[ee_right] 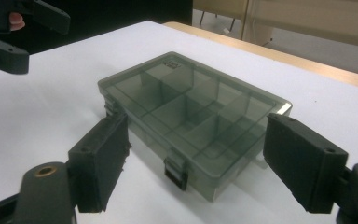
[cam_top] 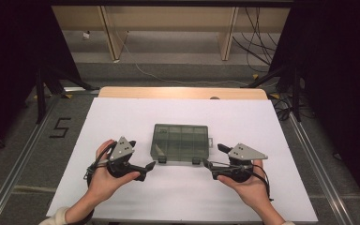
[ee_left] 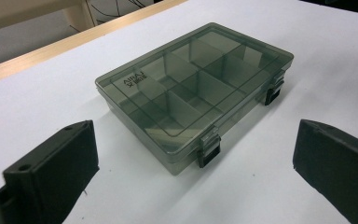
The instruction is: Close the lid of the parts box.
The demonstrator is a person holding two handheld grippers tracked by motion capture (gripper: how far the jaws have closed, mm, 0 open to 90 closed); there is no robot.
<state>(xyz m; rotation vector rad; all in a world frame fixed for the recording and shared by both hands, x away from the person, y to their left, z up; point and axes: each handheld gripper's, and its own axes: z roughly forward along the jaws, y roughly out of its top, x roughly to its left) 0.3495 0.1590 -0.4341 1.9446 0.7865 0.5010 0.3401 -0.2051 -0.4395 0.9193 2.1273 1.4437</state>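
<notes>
A smoky see-through compartment box lies shut in the middle of the white table top, its two dark latches facing the person. Its compartments look empty. My left gripper is open just left of the box's front left corner, not touching it. In the left gripper view the box lies ahead of the open left gripper, with one latch nearest. My right gripper is open off the front right corner. In the right gripper view the box sits between and beyond the spread jaws of the right gripper.
The white sheet covers a wooden table whose far edge shows bare. Around it are grey floor with a "5" mark, tripod legs at both sides, cables and wooden shelving behind.
</notes>
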